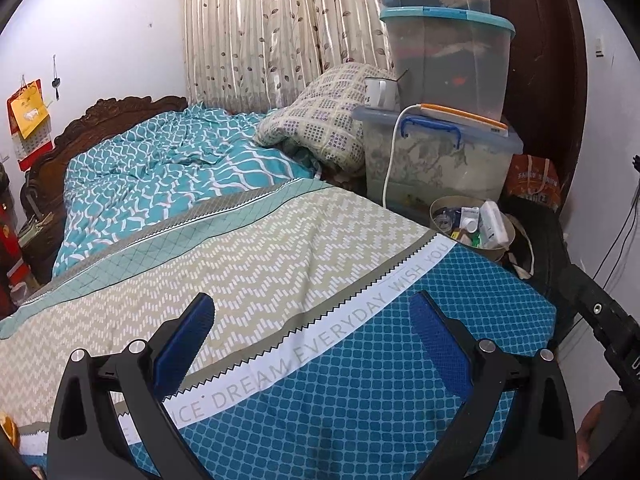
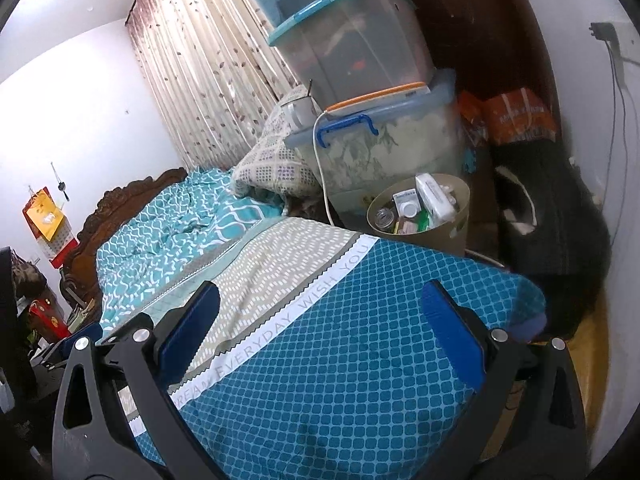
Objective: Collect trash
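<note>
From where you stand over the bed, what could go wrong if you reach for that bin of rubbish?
The trash bin is heaped; the white box stands above its rim and could topple out if nudged. A white cable hangs right beside the bin, so an open right gripper might snag it. The cable seems to lead up to the stacked storage boxes, where a mug sits near an edge; a tug could upset it.
</note>
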`<act>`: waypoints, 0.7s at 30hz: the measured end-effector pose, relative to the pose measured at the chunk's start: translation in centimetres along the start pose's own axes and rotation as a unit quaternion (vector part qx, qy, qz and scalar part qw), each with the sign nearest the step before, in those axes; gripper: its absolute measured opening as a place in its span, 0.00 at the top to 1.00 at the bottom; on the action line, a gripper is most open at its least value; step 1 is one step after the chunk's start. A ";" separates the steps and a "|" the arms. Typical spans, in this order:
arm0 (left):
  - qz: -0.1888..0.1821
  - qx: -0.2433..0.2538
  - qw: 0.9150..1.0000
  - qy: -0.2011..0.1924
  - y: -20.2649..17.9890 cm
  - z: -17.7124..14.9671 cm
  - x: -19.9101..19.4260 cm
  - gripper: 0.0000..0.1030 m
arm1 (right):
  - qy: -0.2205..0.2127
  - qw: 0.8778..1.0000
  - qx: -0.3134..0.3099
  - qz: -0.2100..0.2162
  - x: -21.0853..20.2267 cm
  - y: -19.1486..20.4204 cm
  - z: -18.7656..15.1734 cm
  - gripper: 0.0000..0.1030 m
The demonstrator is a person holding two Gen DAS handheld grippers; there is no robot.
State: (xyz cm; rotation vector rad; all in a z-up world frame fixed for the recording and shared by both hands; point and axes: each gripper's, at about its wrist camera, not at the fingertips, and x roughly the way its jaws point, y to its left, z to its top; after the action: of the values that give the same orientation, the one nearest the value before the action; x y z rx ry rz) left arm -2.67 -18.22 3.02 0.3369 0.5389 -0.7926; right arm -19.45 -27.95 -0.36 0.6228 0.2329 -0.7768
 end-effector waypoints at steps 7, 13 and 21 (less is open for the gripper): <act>0.007 -0.001 1.000 -0.002 0.2 0.1 -0.3 0.08 | 0.006 1.000 -0.003 0.002 -0.3 0.2 0.1 0.03; 0.016 0.006 1.000 -0.010 -0.1 0.2 -0.8 0.08 | -0.007 1.000 -0.007 0.010 -0.9 0.5 0.6 0.03; 0.027 0.005 0.999 -0.025 0.1 0.4 -1.4 0.08 | -0.005 1.000 -0.006 0.012 -0.8 0.3 0.8 0.03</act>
State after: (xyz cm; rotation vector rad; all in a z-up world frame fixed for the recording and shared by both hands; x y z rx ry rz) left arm -3.24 -17.53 4.10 0.3387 0.4762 -0.7506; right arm -19.81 -27.82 0.71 0.6097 0.2195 -0.7560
